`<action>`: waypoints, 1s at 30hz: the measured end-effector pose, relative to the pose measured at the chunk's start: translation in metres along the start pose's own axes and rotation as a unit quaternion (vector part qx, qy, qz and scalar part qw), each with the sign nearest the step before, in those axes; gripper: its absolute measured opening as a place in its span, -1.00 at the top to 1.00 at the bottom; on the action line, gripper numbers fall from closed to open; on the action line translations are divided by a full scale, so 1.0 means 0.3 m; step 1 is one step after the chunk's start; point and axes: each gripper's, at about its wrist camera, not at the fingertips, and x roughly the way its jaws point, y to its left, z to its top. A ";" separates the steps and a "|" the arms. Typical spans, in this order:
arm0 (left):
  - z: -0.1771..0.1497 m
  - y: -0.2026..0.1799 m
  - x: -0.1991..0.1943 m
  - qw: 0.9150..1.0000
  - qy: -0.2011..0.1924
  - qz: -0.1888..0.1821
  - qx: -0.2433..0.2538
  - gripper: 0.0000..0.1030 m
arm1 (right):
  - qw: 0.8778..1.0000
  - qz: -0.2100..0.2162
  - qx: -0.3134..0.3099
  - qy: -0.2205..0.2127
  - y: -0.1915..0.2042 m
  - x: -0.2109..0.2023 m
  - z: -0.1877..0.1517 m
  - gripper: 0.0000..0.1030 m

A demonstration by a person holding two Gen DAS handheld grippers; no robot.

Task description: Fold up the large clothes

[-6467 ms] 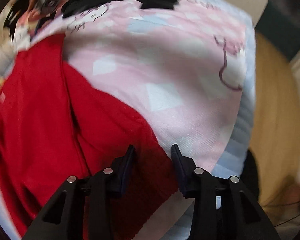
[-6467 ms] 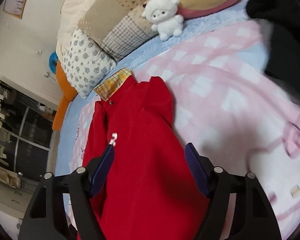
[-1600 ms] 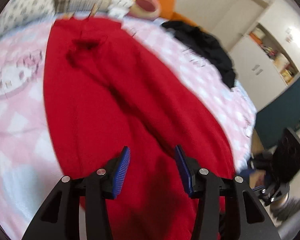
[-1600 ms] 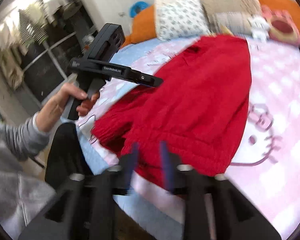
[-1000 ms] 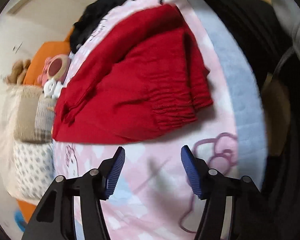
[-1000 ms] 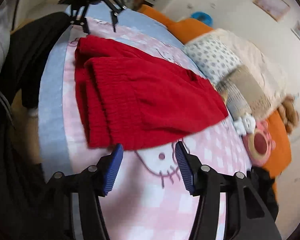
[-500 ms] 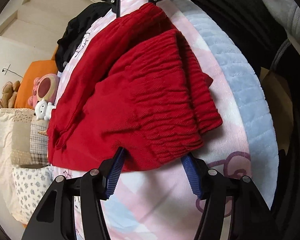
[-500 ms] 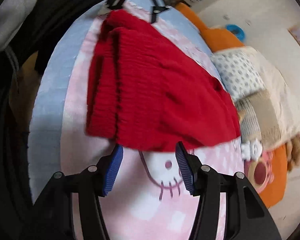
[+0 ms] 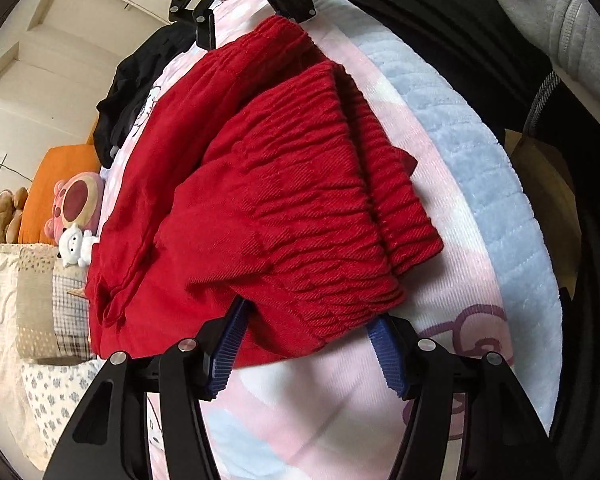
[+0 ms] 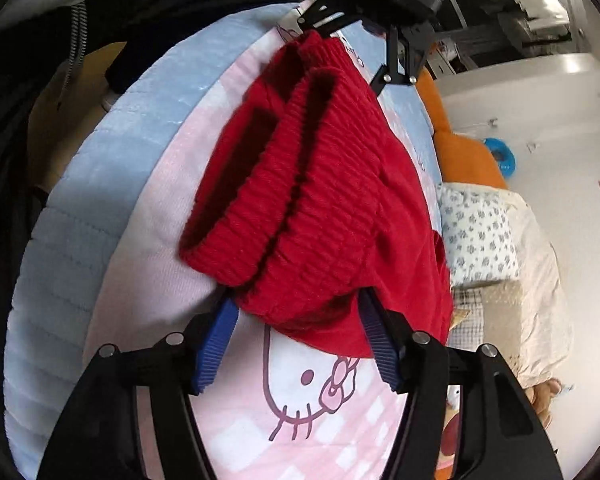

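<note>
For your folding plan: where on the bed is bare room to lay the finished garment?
Bare pink blanket lies between the right gripper and red garment. Crowded: pillows, black clothes.

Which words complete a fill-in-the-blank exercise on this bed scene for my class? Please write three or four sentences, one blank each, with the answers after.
1. Both grippers, the left gripper and the right gripper, have their jaws ____ around the hem.
2. The garment being folded is ____ in colour.
3. The pink sheet shows a cartoon ____ face.
4. The small white plush toy sits near the ____.

Answers: open; red; cat; pillows
</note>
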 end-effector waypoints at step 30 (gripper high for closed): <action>-0.181 0.466 -0.126 0.906 -0.192 -0.221 -0.304 0.41 | 0.918 0.122 0.355 -0.128 -0.505 -0.126 -0.105 0.36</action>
